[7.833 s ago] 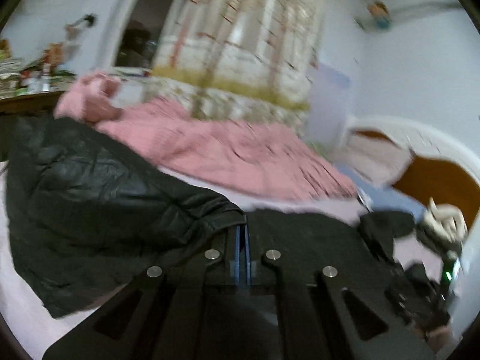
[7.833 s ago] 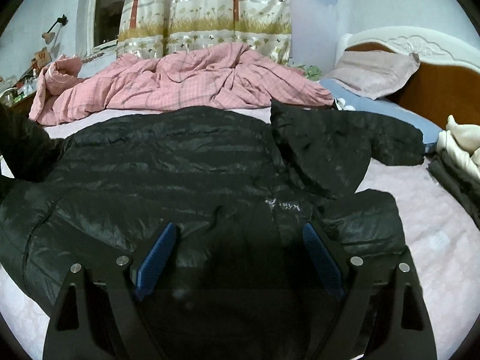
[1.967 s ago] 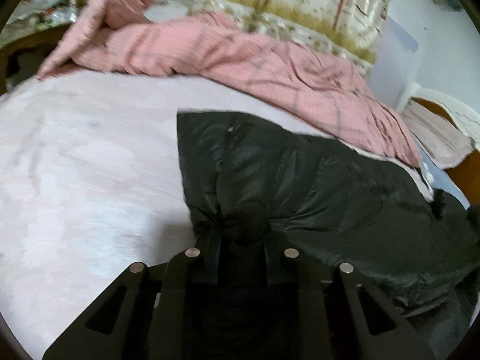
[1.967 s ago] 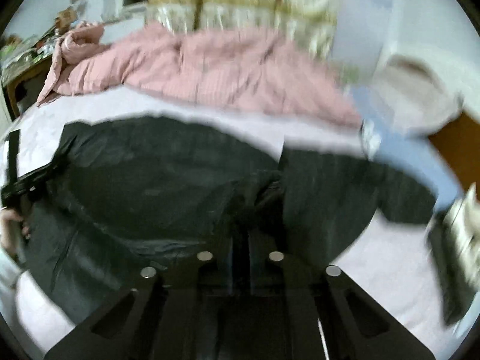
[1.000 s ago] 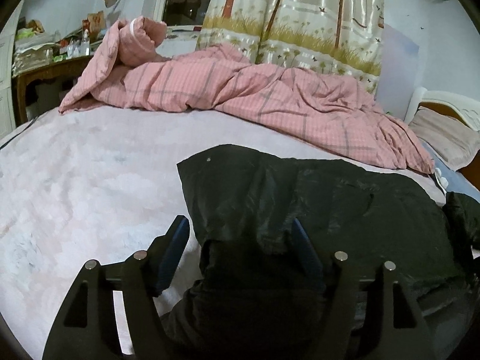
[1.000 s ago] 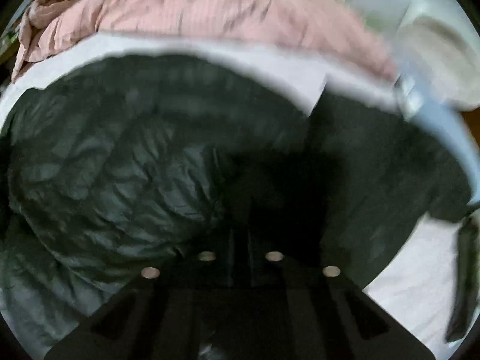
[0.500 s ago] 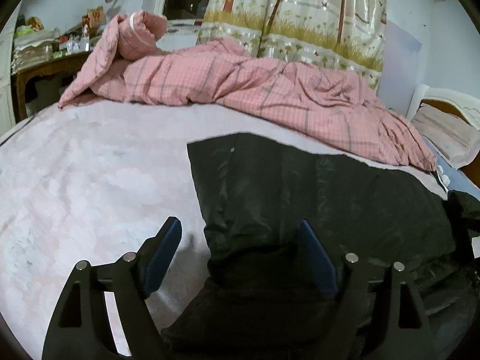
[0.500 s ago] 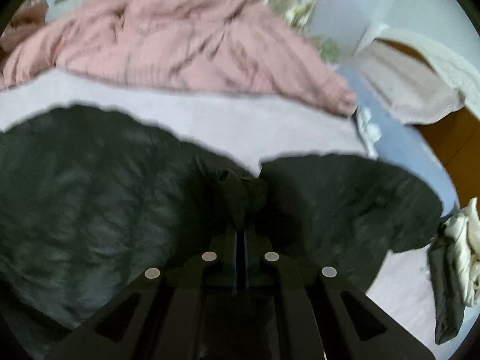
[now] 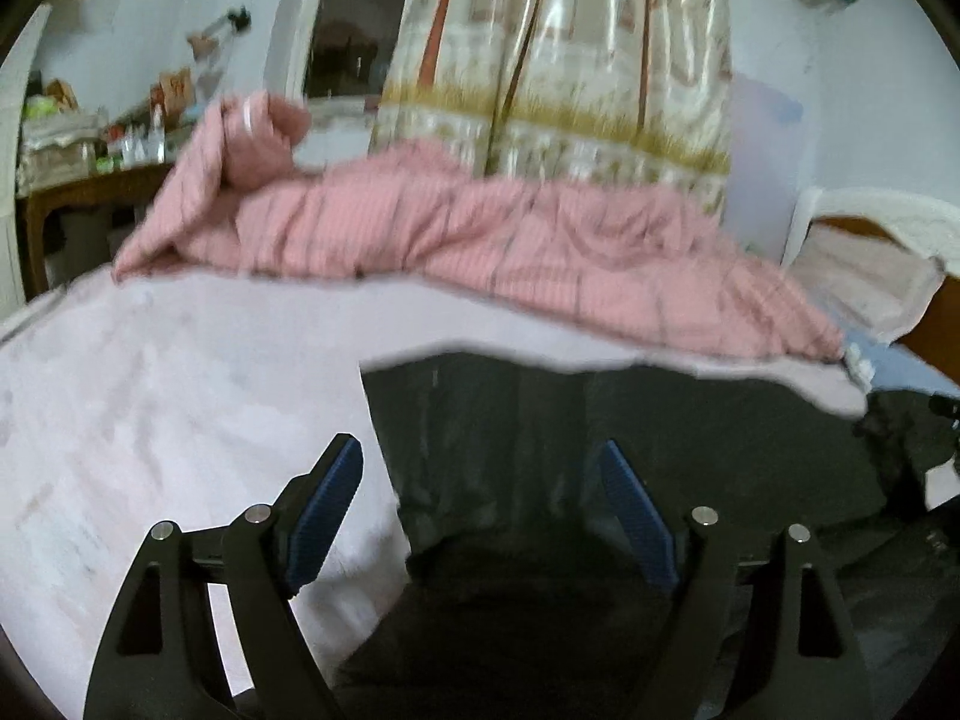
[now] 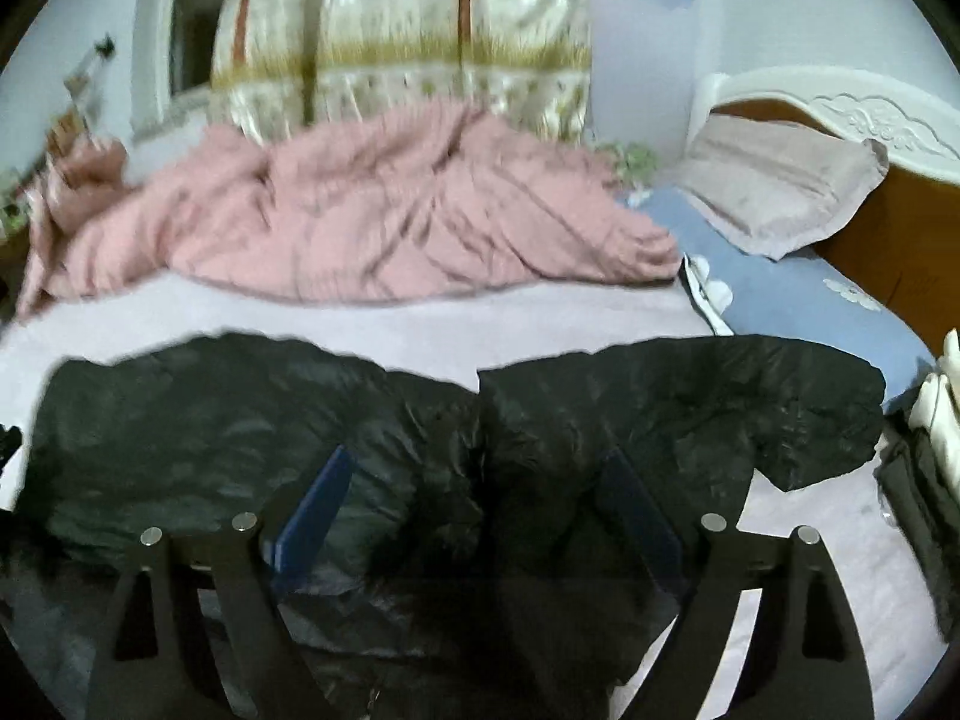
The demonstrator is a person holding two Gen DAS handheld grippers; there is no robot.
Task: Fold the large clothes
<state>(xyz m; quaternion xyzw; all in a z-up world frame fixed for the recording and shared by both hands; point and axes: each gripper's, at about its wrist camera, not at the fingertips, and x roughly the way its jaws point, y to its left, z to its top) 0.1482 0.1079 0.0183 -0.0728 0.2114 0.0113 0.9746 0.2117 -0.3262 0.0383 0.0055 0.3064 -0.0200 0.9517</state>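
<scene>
- Overall: bed (image 9: 120, 420) with pale pink sheet fills both views; sheet bare on the left side of the left wrist view.
- Next in size: black puffer jacket (image 10: 240, 420), spread flat on the sheet at the near edge of the bed, directly under both grippers. In the right wrist view, body panel lying left of centre, a second dark section (image 10: 690, 408) reaching right toward the blue pillow. In the left wrist view, jacket (image 9: 600, 438) showing a straight left edge and a flat far edge; rest running off to the right.
- Behind the jacket: pink checked quilt (image 9: 480, 240), bunched along the far side of the bed, well apart from the jacket, a strip of bare sheet between.
- Behind the quilt: patterned curtain (image 10: 408, 30) hanging against the wall beside a dark window (image 9: 354, 18).
- Right side, right wrist view: blue pillow (image 10: 798, 300) with a beige pillow (image 10: 780, 180) on top, against a white and wooden headboard (image 10: 840, 102).
- Far left, left wrist view: cluttered wooden table (image 9: 78, 180).
- Left gripper (image 9: 480, 510): jaws spread wide, blue pads (image 9: 324, 510) visible, nothing clamped; left finger over bare sheet, right finger over the jacket.
- Right gripper (image 10: 474, 510): jaws spread wide, gripping nothing; both fingers over the jacket fabric. Contact with the fabric not determinable.
</scene>
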